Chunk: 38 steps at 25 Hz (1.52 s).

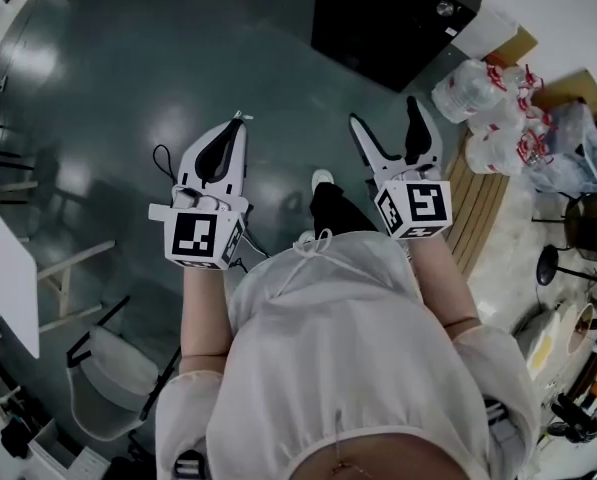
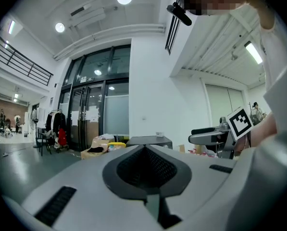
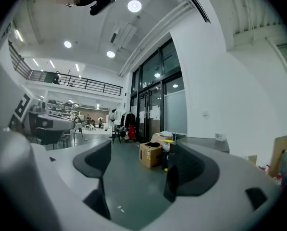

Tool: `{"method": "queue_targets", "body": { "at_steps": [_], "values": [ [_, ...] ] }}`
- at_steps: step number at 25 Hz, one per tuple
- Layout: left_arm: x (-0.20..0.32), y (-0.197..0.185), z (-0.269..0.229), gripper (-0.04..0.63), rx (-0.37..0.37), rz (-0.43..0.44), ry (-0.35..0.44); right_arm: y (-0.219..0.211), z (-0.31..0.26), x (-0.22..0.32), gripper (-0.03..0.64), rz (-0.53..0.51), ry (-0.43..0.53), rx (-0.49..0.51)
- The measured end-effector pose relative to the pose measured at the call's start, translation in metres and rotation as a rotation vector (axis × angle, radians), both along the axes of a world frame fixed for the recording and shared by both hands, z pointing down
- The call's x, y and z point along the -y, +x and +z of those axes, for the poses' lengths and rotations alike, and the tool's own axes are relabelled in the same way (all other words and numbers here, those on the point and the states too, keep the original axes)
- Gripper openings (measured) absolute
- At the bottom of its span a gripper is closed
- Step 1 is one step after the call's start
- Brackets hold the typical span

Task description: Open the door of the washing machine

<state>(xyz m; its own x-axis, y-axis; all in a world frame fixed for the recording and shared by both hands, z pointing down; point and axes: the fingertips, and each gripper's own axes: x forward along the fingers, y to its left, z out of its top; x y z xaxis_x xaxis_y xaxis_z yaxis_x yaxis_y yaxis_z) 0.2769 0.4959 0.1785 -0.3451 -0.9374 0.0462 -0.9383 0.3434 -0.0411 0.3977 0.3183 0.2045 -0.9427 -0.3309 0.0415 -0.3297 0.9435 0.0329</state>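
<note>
Arms (image 1: 204, 313) both forward, level: left claw (image 1: 240, 120) pinched shut, right claw (image 1: 385, 113) wide, empty. Dark box (image 1: 388, 13) on floor (image 1: 128, 88) ahead of right claw, maybe the washing machine; facing and long axis unreadable.

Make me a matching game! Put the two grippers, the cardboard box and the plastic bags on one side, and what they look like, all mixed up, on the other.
Things:
1. left gripper
2. right gripper
3. cardboard box
4. plastic bags

How they look:
A. brown, standing on the floor
B. jaws apart, nothing between them
C. white with red print, in a heap
D. jaws together, nothing held

Right pairs: 1-D, 2-B, 3-A, 4-C.
</note>
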Motion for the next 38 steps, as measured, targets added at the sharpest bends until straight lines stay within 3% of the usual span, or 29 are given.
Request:
{"method": "queue_targets", "body": {
  "at_steps": [6, 16, 22, 31, 38],
  "values": [
    [0.028, -0.061, 0.022, 0.021, -0.008, -0.065, -0.038, -0.075, 0.025, 0.036, 0.414, -0.075, -0.043, -0.012],
    [0.127, -0.244, 0.026, 0.021, -0.014, -0.115, -0.066, -0.277, 0.045, 0.134, 0.413, -0.145, -0.089, -0.042],
    [0.195, -0.319, 0.029, 0.021, -0.025, -0.098, -0.080, -0.348, 0.054, 0.193, 0.408, -0.148, -0.157, -0.081],
    [0.296, -0.390, 0.044, 0.021, -0.045, 0.001, -0.076, -0.393, 0.084, 0.281, 0.396, -0.006, -0.218, -0.154],
    [0.399, -0.445, 0.062, 0.021, -0.047, 0.231, -0.104, -0.435, 0.111, 0.343, 0.388, 0.178, -0.300, -0.197]
  ]
}}
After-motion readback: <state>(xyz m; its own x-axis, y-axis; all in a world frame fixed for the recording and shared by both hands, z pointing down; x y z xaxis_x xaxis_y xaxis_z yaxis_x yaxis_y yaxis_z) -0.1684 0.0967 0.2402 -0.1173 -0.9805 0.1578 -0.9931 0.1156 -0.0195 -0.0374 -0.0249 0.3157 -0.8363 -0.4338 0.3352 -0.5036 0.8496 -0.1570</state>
